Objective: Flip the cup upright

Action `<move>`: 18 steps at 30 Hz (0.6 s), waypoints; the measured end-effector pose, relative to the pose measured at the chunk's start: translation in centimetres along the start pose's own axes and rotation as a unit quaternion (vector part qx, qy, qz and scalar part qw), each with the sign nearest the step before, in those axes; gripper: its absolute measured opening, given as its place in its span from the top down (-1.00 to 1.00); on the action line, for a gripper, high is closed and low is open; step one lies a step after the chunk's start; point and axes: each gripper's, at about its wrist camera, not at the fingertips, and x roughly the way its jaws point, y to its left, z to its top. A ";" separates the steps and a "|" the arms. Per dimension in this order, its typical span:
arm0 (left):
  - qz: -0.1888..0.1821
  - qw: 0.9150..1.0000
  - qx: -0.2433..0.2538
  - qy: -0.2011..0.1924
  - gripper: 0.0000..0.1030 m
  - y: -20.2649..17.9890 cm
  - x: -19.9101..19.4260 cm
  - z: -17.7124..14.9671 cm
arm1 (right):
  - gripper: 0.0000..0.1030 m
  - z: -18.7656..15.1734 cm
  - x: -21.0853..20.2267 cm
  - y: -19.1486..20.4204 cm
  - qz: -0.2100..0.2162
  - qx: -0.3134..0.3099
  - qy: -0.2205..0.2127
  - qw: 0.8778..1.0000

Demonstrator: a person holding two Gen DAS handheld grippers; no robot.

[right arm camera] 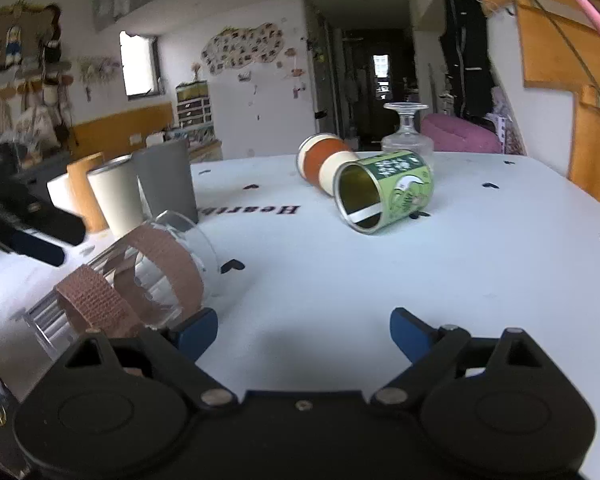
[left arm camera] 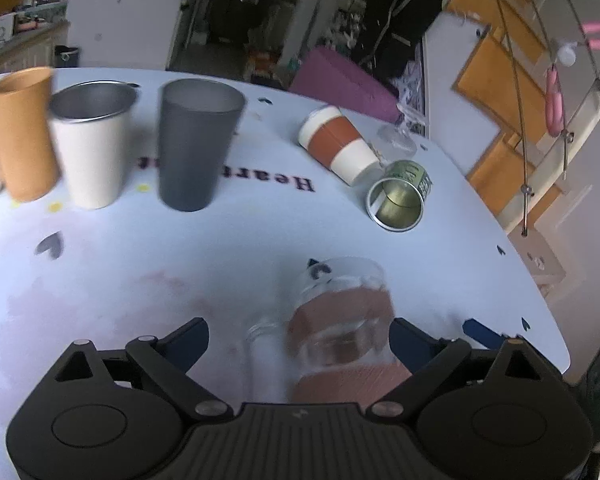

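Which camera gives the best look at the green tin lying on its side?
The right wrist view: the green tin is sharp there, with its open mouth and printed label plain. The left wrist view shows it smaller and farther off, mostly the mouth and a sliver of label.

The left wrist camera looks steeply down on the white table (left arm camera: 220, 264) from close above, the right one sits low and looks level, and both share the green tin (left arm camera: 398, 196) (right arm camera: 384, 196) at 1 o'clock.
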 end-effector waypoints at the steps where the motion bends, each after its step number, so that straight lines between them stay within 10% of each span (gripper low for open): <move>1: 0.005 1.000 0.004 0.006 -0.86 -0.4 0.6 0.5 | -0.82 -0.1 -0.2 -0.3 0.002 0.006 -0.002 1.000; 18: 0.066 0.980 0.126 0.139 -0.68 -5.9 8.4 2.7 | -0.82 -1.5 -0.9 -2.4 0.025 0.038 -0.014 0.999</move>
